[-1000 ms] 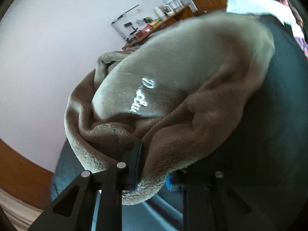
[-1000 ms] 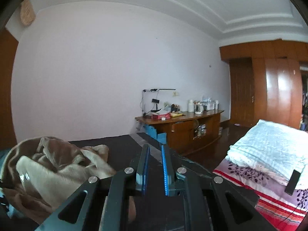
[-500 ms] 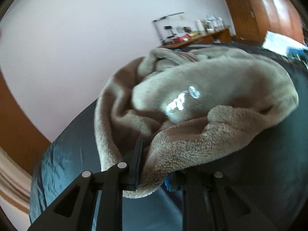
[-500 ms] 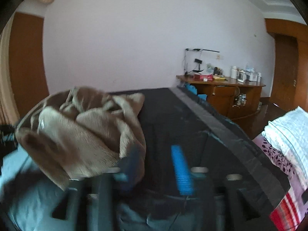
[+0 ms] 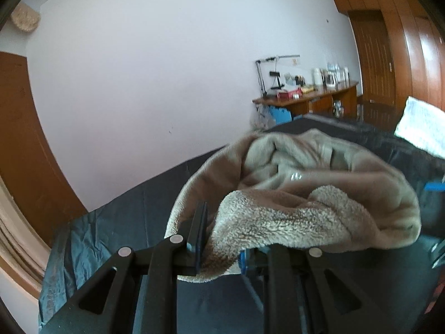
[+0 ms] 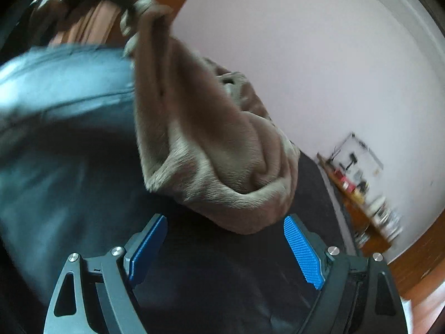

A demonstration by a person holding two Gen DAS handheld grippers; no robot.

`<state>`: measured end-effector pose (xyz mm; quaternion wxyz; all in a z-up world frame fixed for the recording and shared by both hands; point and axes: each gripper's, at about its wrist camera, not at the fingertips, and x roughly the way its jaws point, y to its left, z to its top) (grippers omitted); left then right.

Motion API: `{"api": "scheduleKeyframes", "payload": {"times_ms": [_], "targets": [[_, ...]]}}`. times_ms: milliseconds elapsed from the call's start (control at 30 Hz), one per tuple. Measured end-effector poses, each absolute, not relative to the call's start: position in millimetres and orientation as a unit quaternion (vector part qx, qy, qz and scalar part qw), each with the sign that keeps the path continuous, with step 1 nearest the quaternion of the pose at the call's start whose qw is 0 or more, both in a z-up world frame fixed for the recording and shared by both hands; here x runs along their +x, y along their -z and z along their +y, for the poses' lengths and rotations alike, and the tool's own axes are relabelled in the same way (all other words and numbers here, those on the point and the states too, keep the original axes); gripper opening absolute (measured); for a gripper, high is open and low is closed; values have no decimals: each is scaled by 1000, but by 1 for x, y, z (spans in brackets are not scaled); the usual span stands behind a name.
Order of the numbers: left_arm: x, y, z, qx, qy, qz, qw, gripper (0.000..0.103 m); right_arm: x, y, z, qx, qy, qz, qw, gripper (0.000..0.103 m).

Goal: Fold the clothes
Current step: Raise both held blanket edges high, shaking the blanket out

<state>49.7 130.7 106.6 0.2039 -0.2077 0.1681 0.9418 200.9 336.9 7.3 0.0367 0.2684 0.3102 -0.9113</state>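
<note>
A tan fleece garment [image 5: 300,192] hangs bunched from my left gripper [image 5: 222,239], which is shut on its fuzzy hem and holds it above the dark table cover [image 5: 133,211]. In the right wrist view the same garment [image 6: 222,150] hangs down from the upper left, its lower fold just ahead of my right gripper [image 6: 225,239]. The right gripper is open wide and empty, blue pads [image 6: 303,253] apart, close below the fold without touching it.
The dark cover [image 6: 69,172] spreads across the table under both grippers. A wooden desk [image 5: 308,100] with small items stands by the far wall. A white folded quilt [image 5: 422,128] lies at the right. Wooden cabinets [image 5: 395,55] line the right side.
The left gripper has levelled out with the garment still in it. The right gripper has opened from shut and swung over toward the hanging garment.
</note>
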Motion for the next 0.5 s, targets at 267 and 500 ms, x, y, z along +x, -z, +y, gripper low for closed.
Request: {"api": "scheduleKeyframes", "payload": {"times_ms": [267, 500], "targets": [[52, -134, 125, -189, -947, 148, 212, 21, 153, -5, 332, 259, 897, 358, 8, 88], [49, -131, 118, -198, -946, 147, 209, 21, 108, -14, 356, 312, 916, 251, 23, 28]]}}
